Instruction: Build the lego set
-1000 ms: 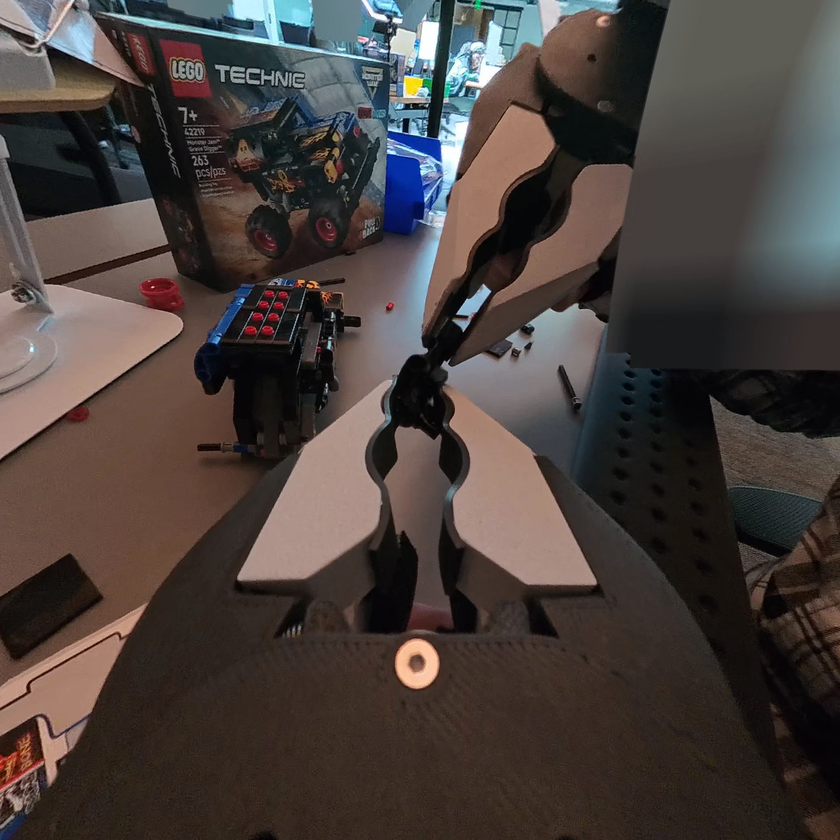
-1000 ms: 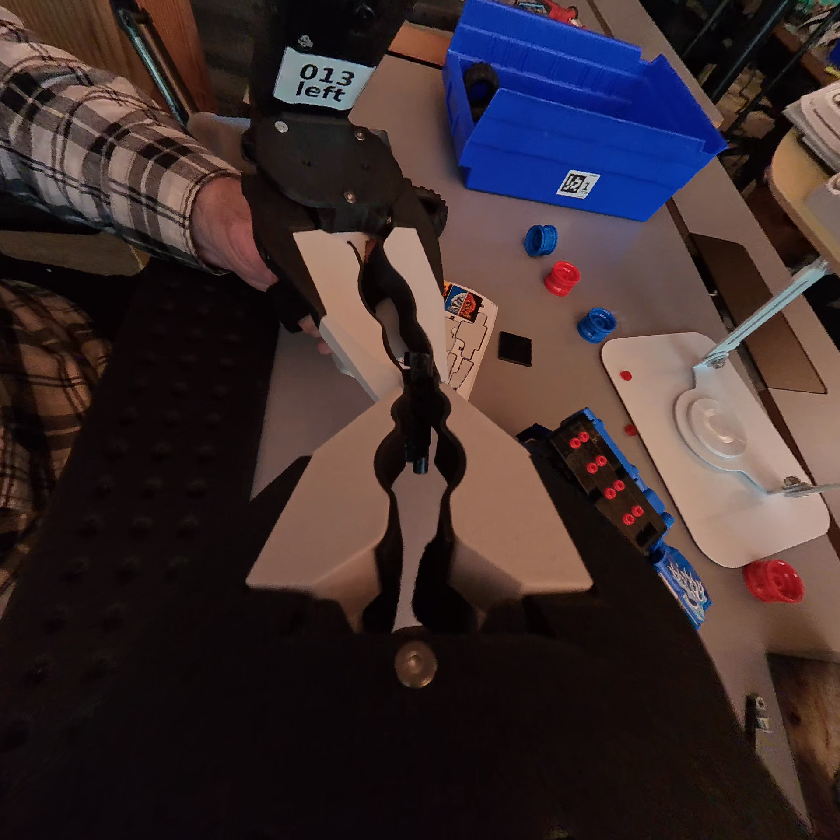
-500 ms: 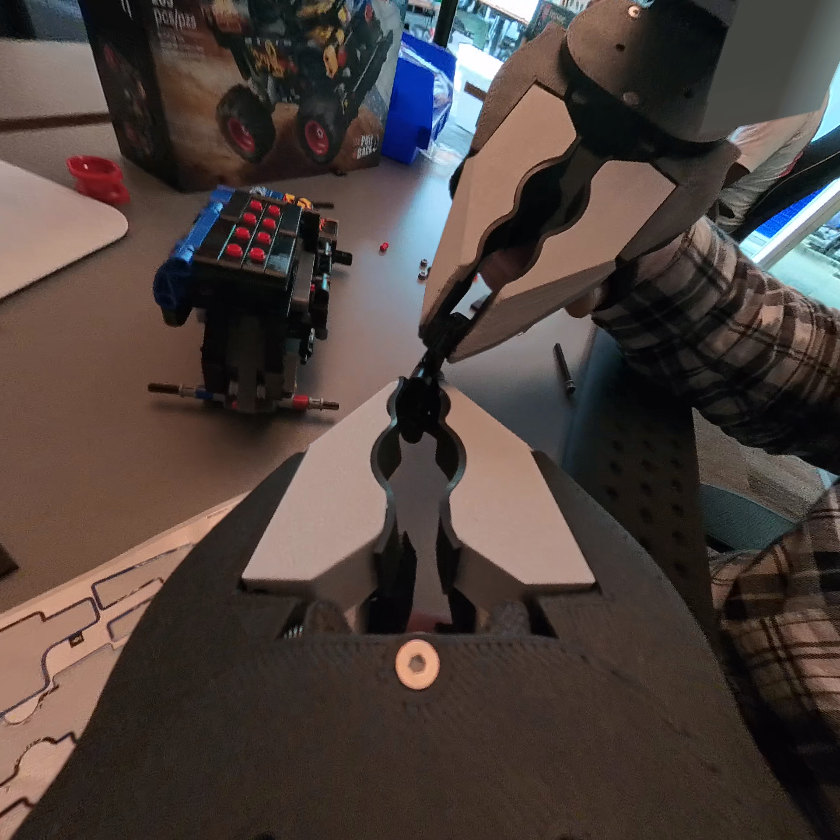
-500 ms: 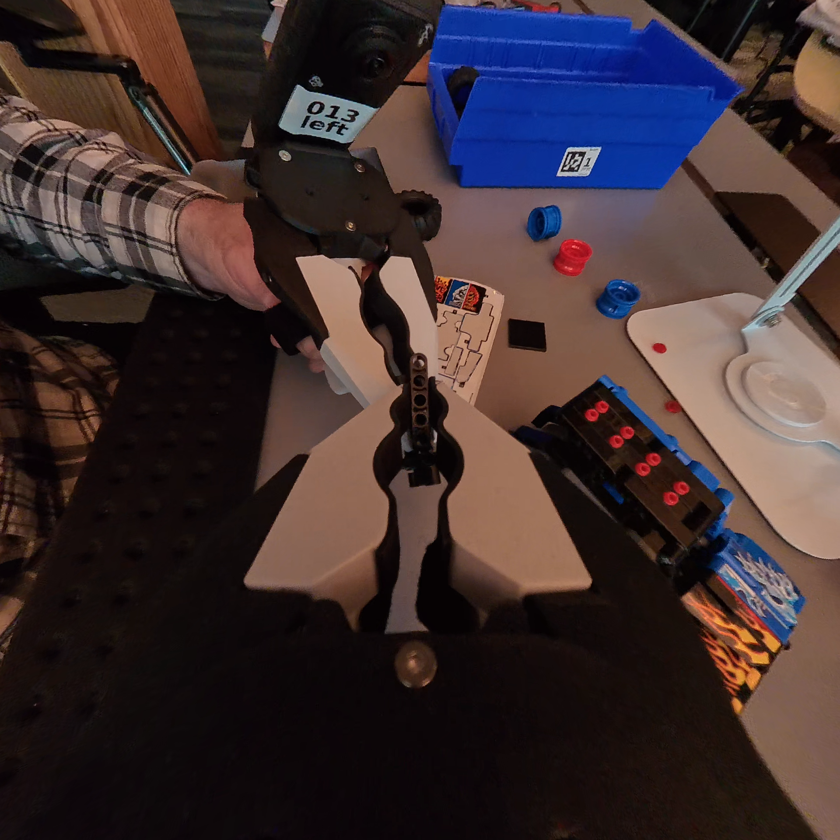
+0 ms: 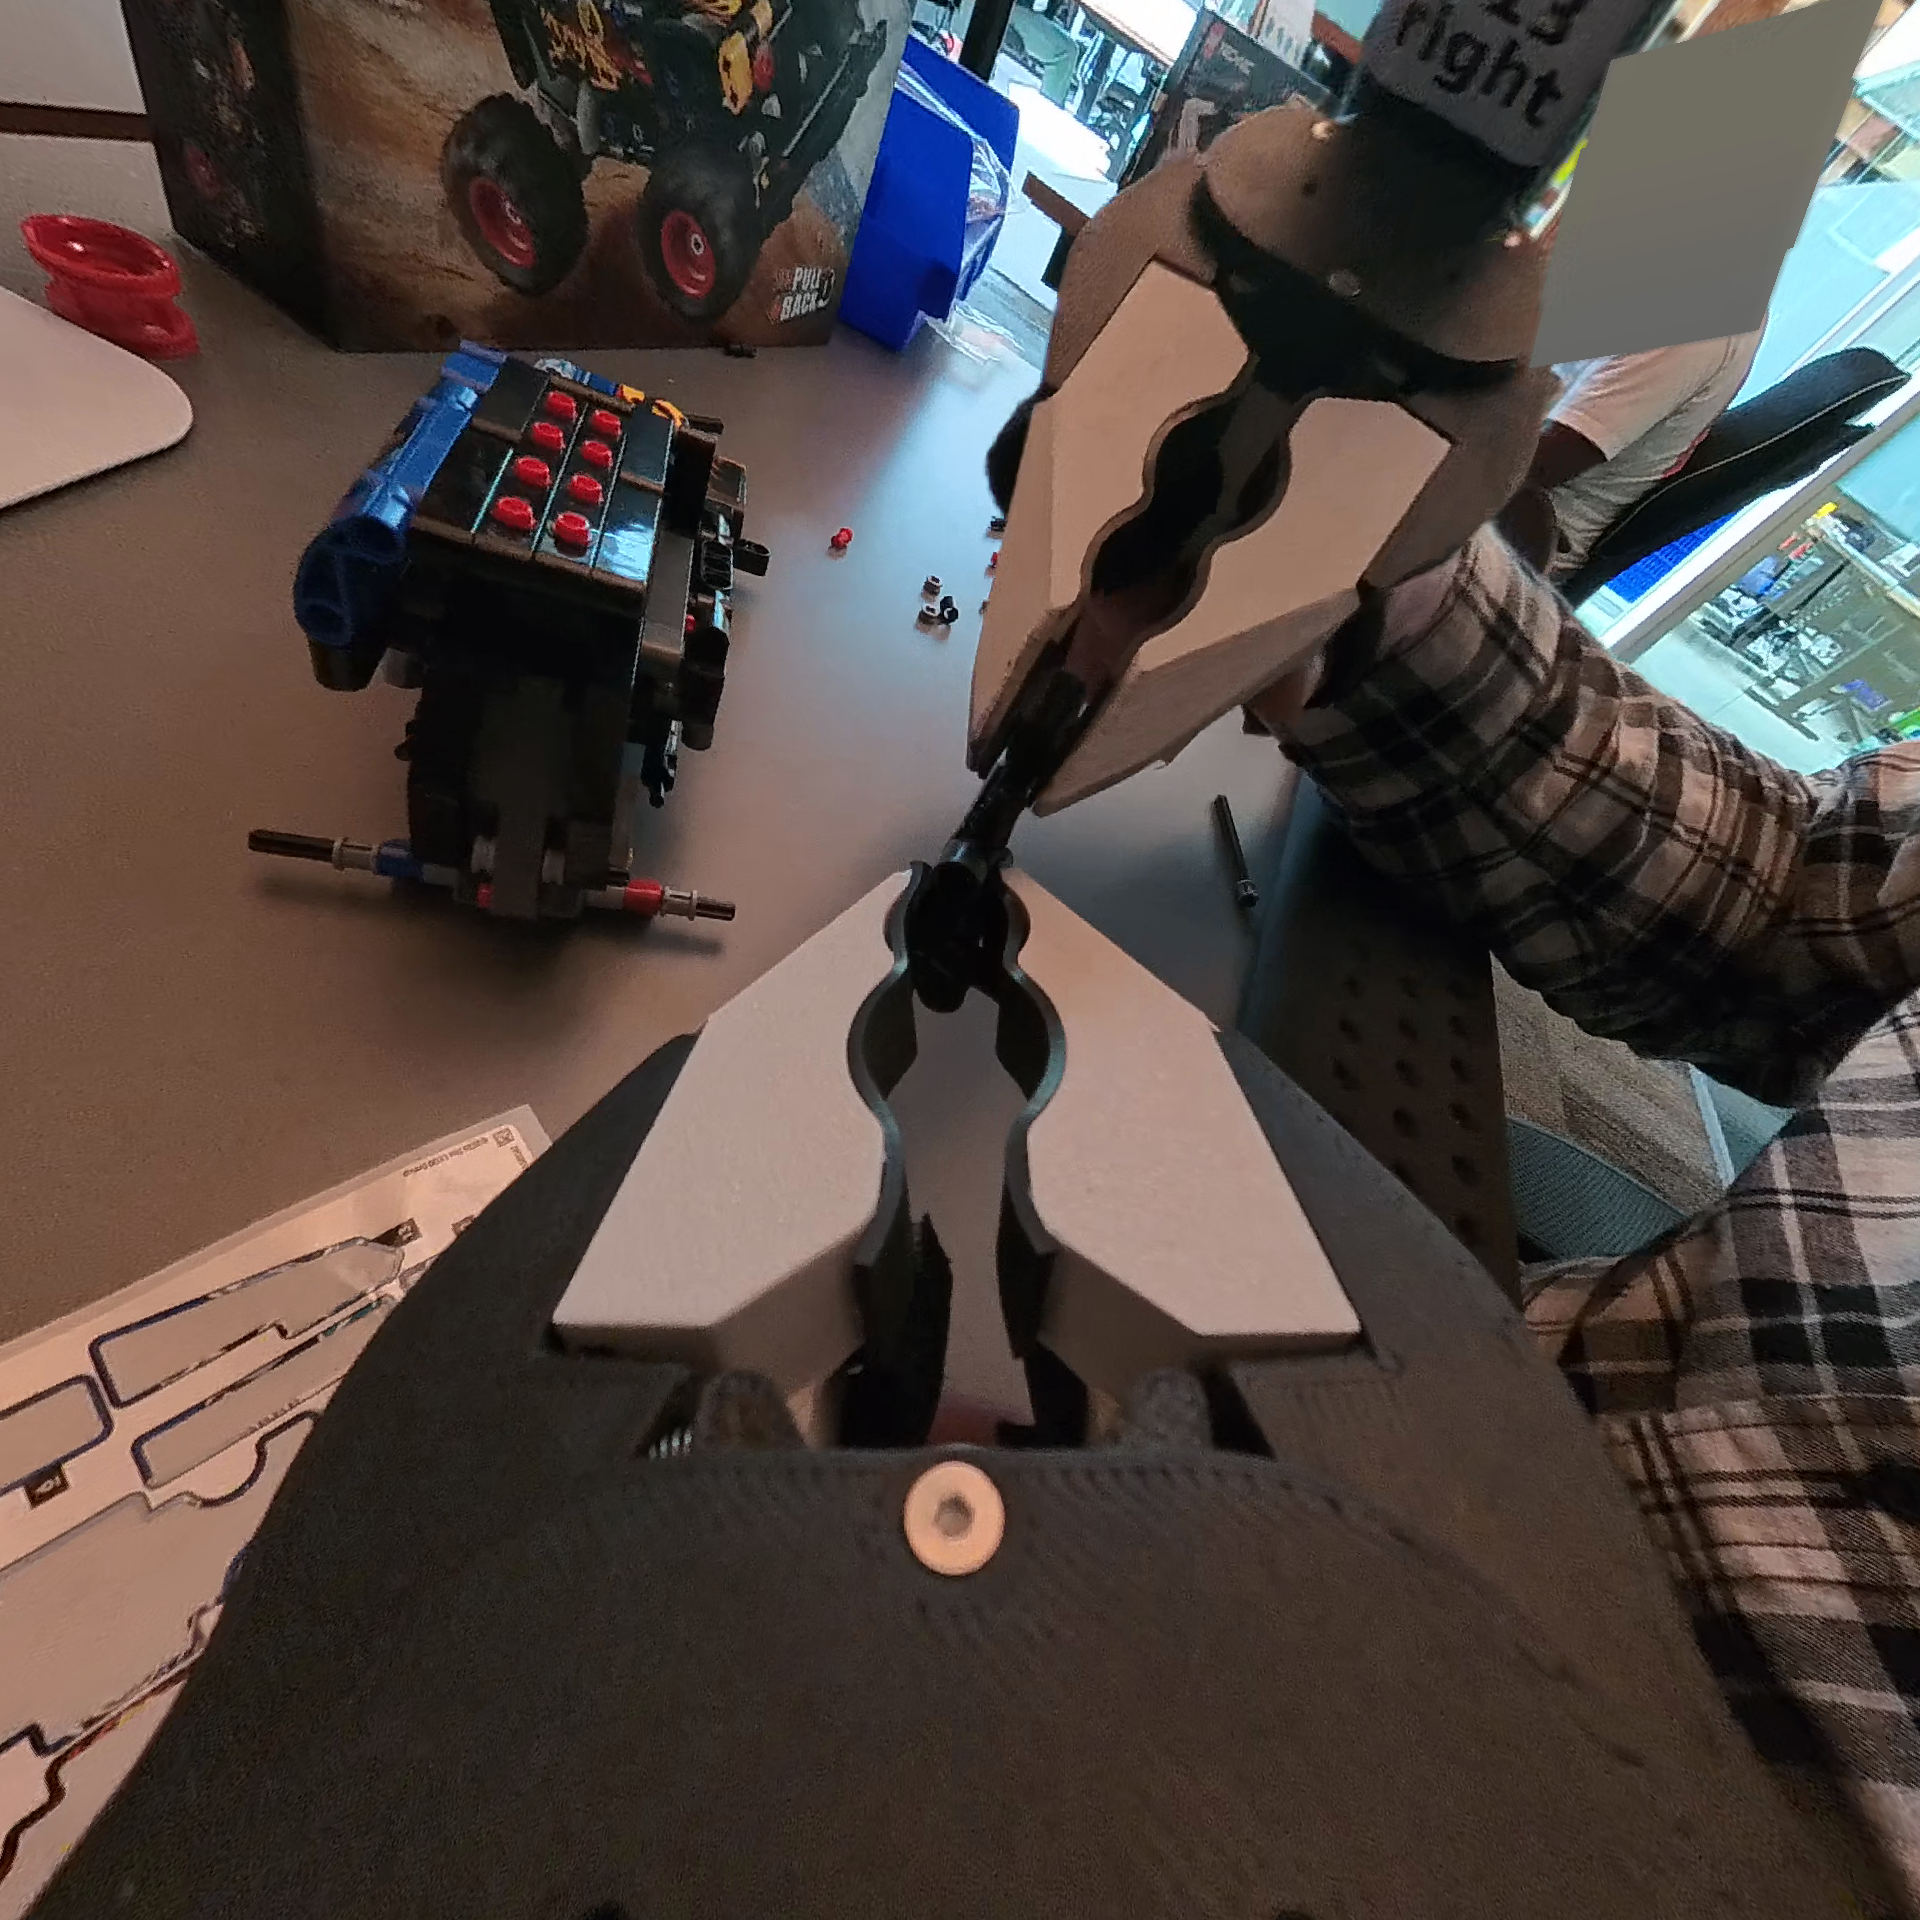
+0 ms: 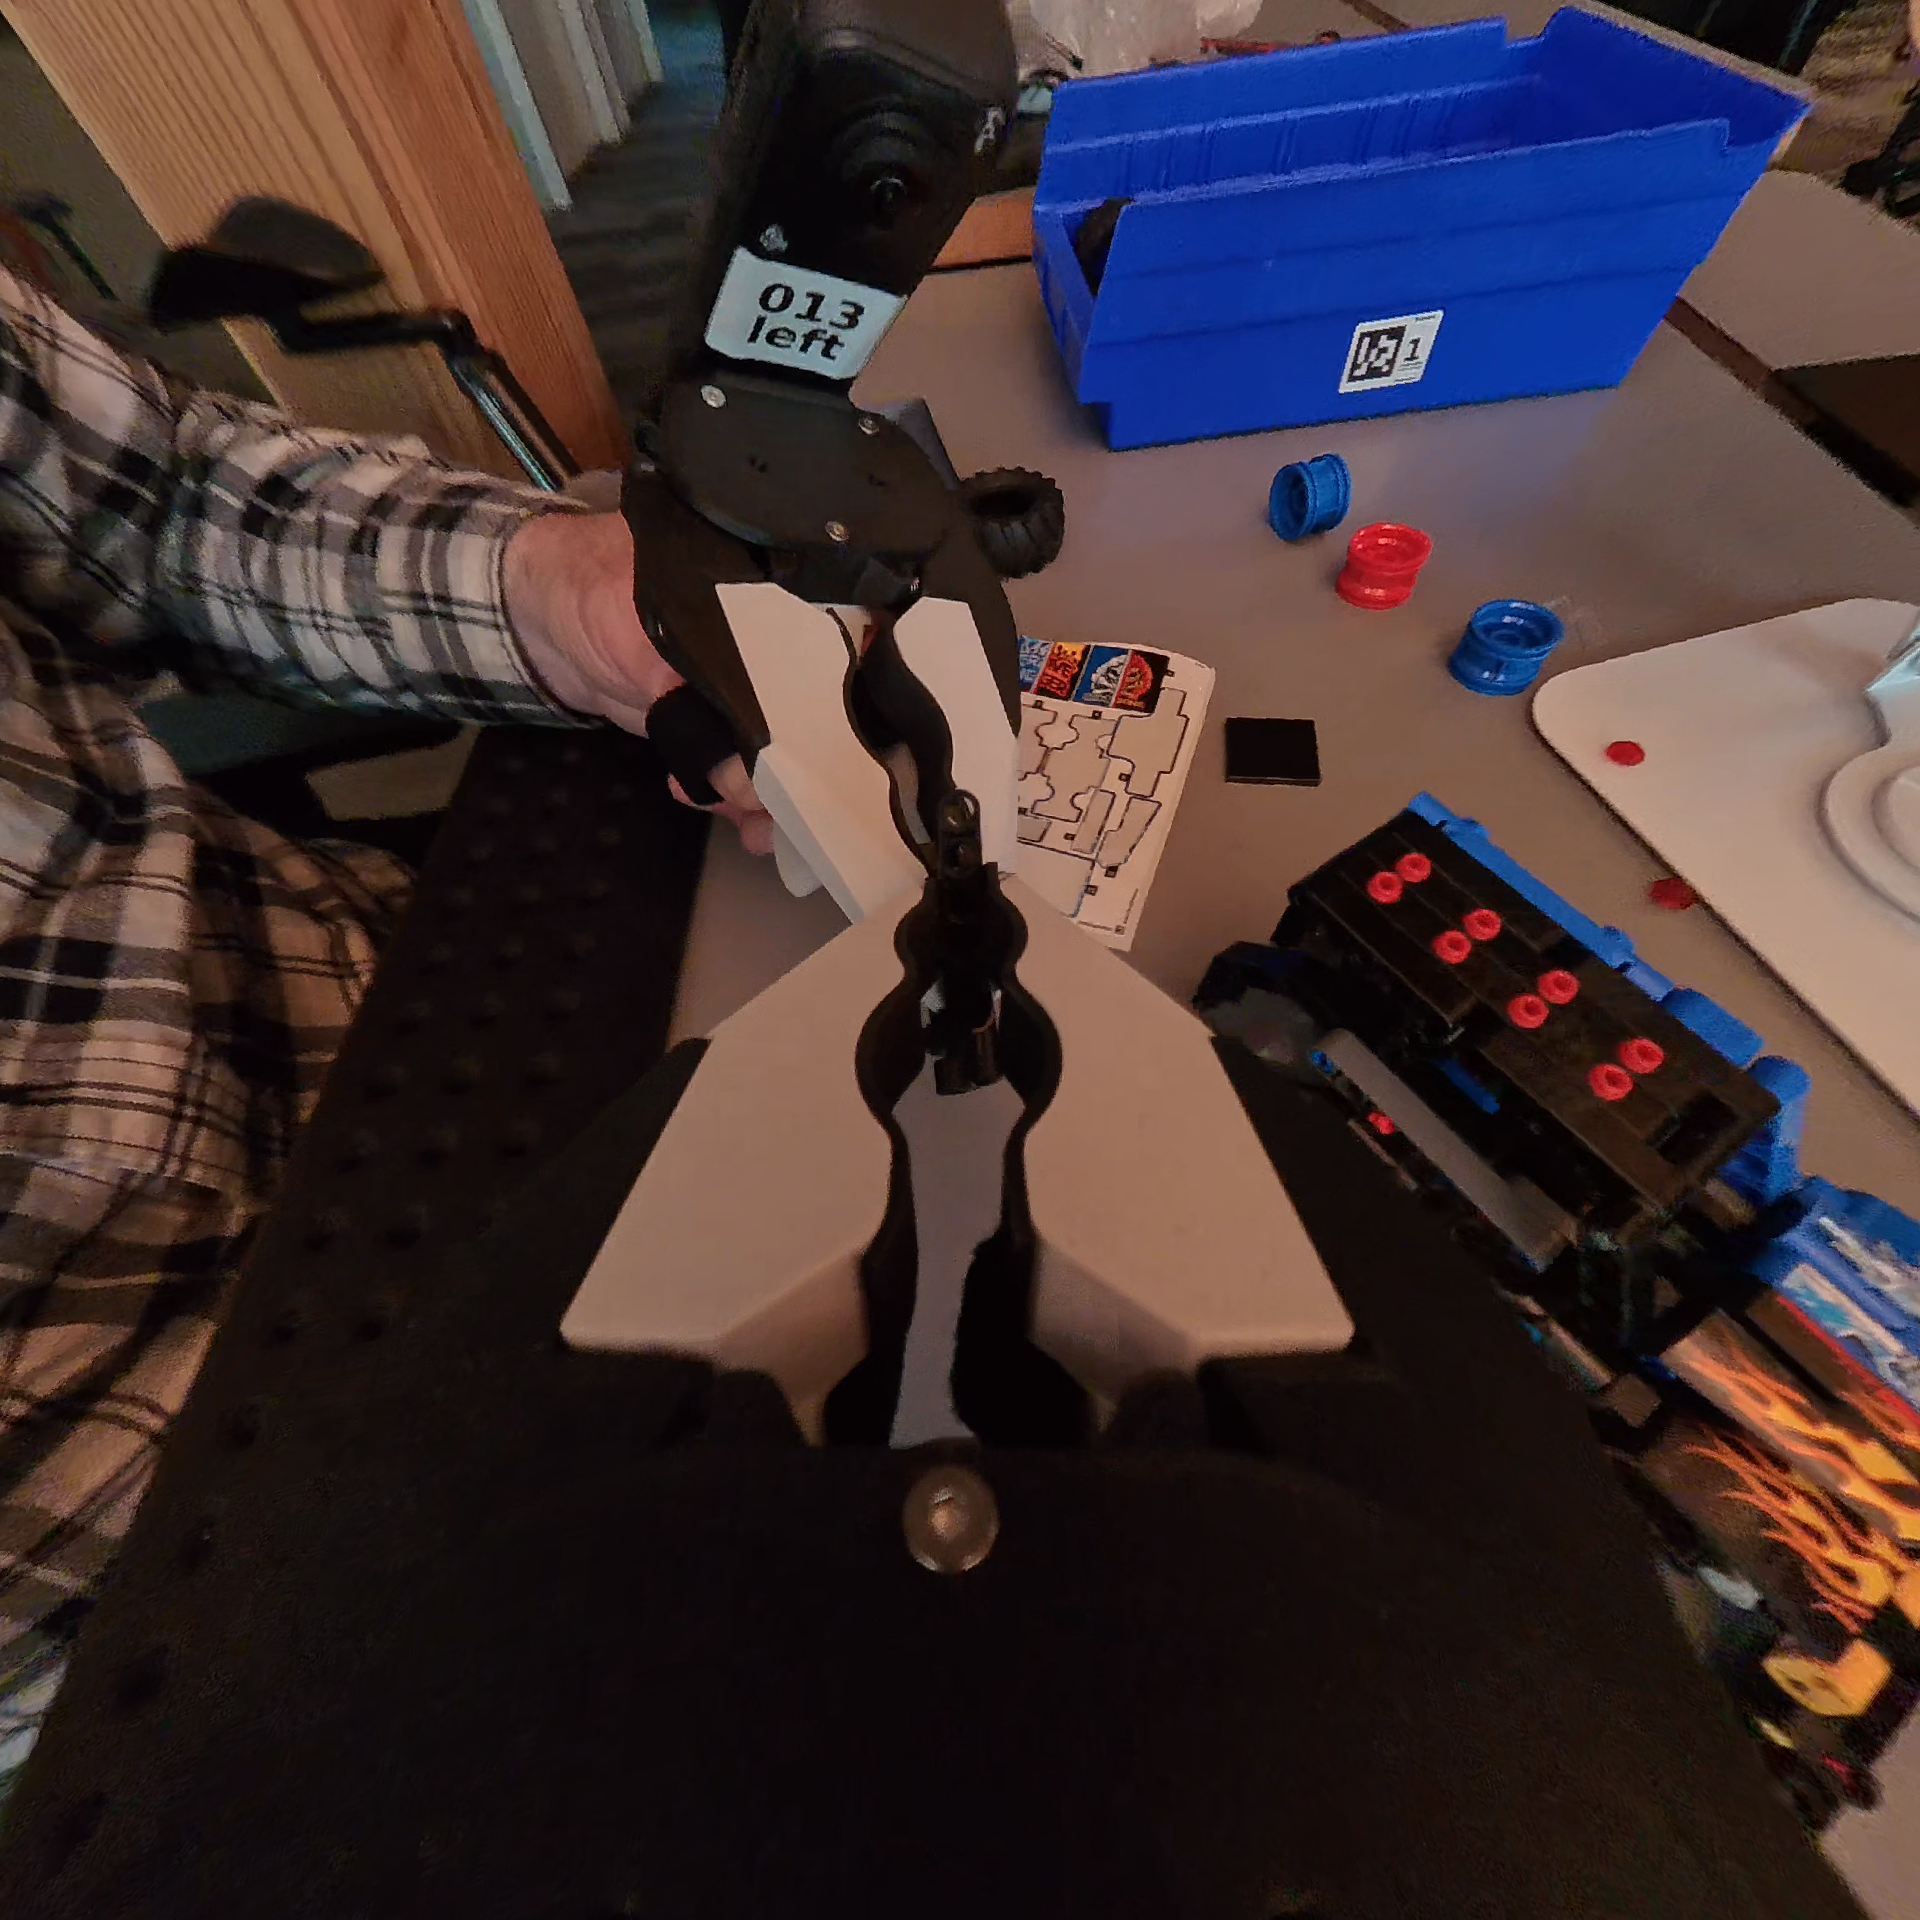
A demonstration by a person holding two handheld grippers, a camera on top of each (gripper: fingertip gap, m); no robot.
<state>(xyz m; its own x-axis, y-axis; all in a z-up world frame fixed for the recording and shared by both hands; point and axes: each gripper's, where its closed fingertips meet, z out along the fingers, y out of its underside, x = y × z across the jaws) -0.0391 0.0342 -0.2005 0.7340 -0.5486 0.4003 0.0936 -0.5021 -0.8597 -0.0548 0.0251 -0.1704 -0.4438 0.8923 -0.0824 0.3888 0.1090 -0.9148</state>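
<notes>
My left gripper (image 5: 956, 914) is shut on a small black lego piece (image 5: 948, 940) held above the table's front edge. My right gripper (image 6: 961, 914) is shut on a thin black beam (image 6: 961, 997) that sticks out past its tips. The two grippers meet tip to tip, and the beam (image 5: 997, 821) touches the left's piece. The right gripper (image 5: 1013, 769) comes in from the upper right in the left wrist view. The left gripper (image 6: 935, 831) comes down from above in the right wrist view. The half-built black and blue truck (image 5: 551, 623) with red studs stands on the grey table, also seen in the right wrist view (image 6: 1507, 1039).
The lego box (image 5: 520, 156) and a blue bin (image 6: 1403, 208) stand at the back. Blue hubs (image 6: 1309, 497), a red hub (image 6: 1382, 564), a black tyre (image 6: 1018, 520), a sticker sheet (image 6: 1101, 779), a black axle (image 5: 1234, 852) and a white lamp base (image 6: 1714, 790) lie around. My two grippers' fingertips are within a few centimetres of each other. From either gripper's tips it is about 30 cm to the red hub (image 6: 1382, 564).
Both grippers have stayed tip to tip and shut on their pieces. They have shifted together nearer the truck and the table.
</notes>
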